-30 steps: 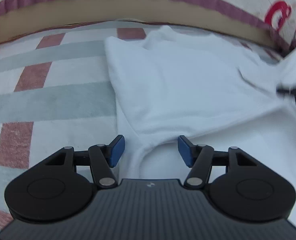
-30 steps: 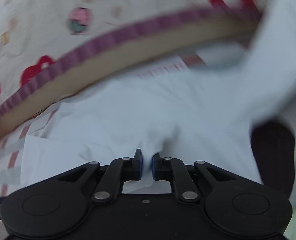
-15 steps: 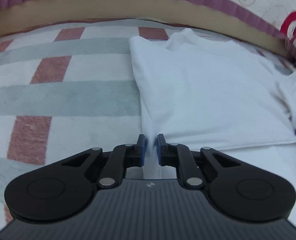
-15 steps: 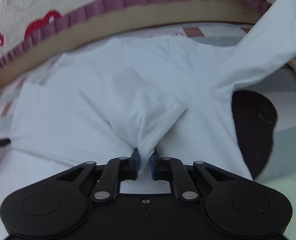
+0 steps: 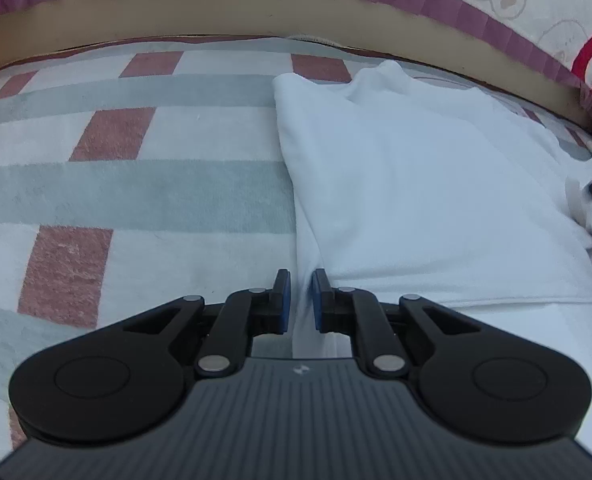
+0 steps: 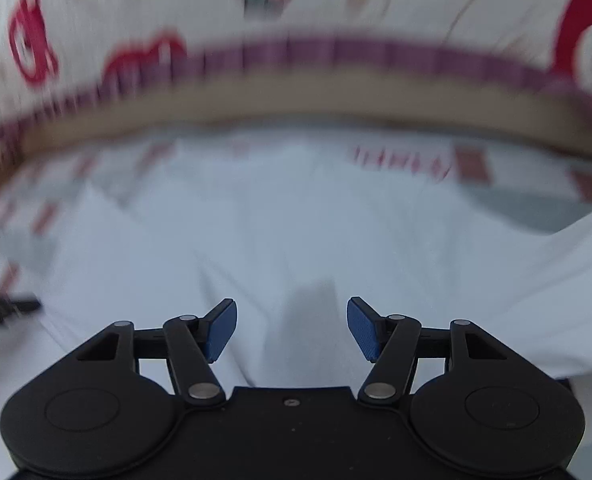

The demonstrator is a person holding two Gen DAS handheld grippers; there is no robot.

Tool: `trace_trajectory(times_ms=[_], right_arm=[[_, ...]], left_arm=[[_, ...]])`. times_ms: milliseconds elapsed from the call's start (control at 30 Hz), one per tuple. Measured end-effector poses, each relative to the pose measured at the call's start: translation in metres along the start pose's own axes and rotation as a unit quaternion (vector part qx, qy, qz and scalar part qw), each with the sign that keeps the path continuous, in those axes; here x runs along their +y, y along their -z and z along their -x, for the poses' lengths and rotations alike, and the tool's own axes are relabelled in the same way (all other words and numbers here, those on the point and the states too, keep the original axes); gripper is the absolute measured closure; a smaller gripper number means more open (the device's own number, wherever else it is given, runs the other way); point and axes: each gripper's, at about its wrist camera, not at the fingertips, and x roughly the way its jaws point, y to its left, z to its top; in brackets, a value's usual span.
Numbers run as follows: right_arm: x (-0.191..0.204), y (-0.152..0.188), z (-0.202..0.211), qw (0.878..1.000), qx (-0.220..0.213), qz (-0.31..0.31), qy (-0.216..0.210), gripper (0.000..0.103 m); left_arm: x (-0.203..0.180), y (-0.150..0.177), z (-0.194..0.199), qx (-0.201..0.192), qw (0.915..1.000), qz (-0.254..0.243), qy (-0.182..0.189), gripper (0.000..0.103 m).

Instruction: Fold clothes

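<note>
Checked blanket (image 5: 136, 200) under white shirt (image 5: 415, 184); left fingers (image 5: 283, 296) still pinch hem; right fingers (image 6: 220, 330) released.

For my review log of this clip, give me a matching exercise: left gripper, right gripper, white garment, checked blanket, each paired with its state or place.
Things:
1. left gripper
2. right gripper
3. white cotton garment
4. pink-and-grey checked blanket

States or places:
A. open, above white cloth
B. spread beneath everything
C. shut on the garment's edge
D. folded panel lying flat

Pairs: 1-C, 2-A, 3-D, 4-B
</note>
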Motion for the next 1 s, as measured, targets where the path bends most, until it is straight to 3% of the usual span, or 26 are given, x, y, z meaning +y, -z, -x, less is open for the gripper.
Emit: trace_trajectory(times_ms=[33,67,100,233,367,500,633,733,767,833,900,933,967,1000], right_arm=[[-0.003,-0.001,-0.011,1.000,0.023,0.008,-0.003,0.068],[-0.005,0.001,-0.009,1.000,0.015,0.022,0.010,0.094],[-0.012,0.004,0.002,0.999,-0.014,0.016,0.028,0.097],[-0.045,0.021,0.059,0.987,-0.116,-0.052,0.097,0.097],[-0.066,0.040,0.069,0.978,-0.105,-0.048,0.176,0.096],[-0.097,0.048,0.079,0.973,-0.125,-0.114,0.157,0.093],[-0.106,0.064,0.097,0.973,-0.143,-0.152,0.104,0.078],[-0.100,0.077,0.094,0.978,-0.132,-0.148,0.061,0.062],[-0.098,0.080,0.090,0.980,-0.126,-0.147,0.047,0.055],[-0.096,0.079,0.077,0.981,-0.114,-0.152,0.036,0.050],[-0.086,0.075,0.069,0.984,-0.109,-0.139,0.028,0.051],[-0.077,0.072,0.066,0.986,-0.108,-0.125,0.024,0.066],[-0.069,0.070,0.063,0.988,-0.108,-0.110,0.021,0.098],[-0.061,0.067,0.060,0.989,-0.108,-0.095,0.018,0.096]], left_arm=[[0.000,0.000,0.000,-0.001,1.0000,0.001,0.000,0.092],[0.001,0.001,0.000,-0.001,1.0000,0.003,0.001,0.091],[0.001,0.001,0.000,-0.001,1.0000,0.003,0.000,0.090],[-0.002,0.000,-0.001,0.002,1.0000,-0.004,-0.009,0.090],[-0.008,0.000,-0.001,0.005,0.9996,-0.019,-0.021,0.090],[-0.005,0.000,-0.001,0.003,0.9997,-0.015,-0.020,0.090],[-0.005,0.000,0.001,-0.006,0.9997,-0.010,-0.021,0.088],[-0.015,-0.003,0.018,-0.051,0.9980,-0.027,-0.024,0.088],[-0.021,-0.005,0.028,-0.076,0.9964,-0.035,-0.014,0.088],[-0.036,-0.005,0.042,-0.114,0.9920,-0.051,0.019,0.081],[-0.053,-0.004,0.050,-0.135,0.9869,-0.067,0.057,0.078],[-0.063,-0.001,0.051,-0.137,0.9850,-0.075,0.075,0.078],[-0.072,0.002,0.050,-0.138,0.9830,-0.078,0.092,0.078],[-0.081,0.005,0.049,-0.140,0.9809,-0.079,0.110,0.078]])
